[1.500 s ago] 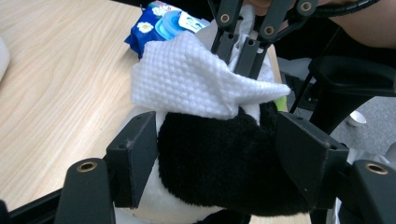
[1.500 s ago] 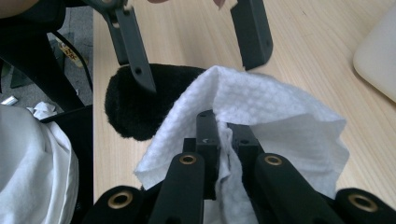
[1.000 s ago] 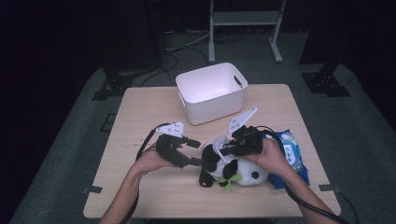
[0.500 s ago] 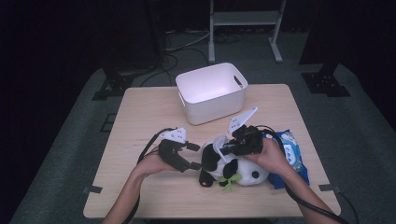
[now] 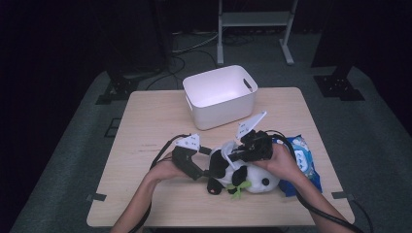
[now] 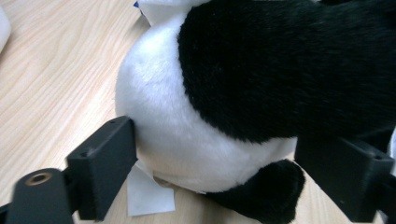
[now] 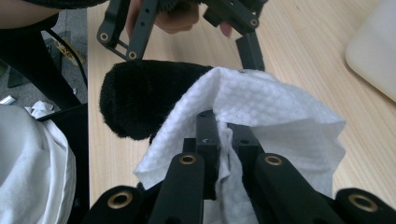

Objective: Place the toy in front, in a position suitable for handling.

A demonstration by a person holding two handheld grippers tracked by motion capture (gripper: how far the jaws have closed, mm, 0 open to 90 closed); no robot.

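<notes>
Presently, on the counter (image 5: 145,126): panda (image 5: 243,174), lying near the front edge. My left gripper (image 6: 215,182) had its jaws just widened, spread around the panda's white belly. My right gripper (image 7: 223,140) kept jaws pinched tight on a wipe (image 7: 261,102).

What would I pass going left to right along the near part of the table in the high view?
Left gripper → panda plush toy → blue wipes packet. The right gripper, shut on a white wipe, sits above the panda, so it has no clear place in the order.
</notes>
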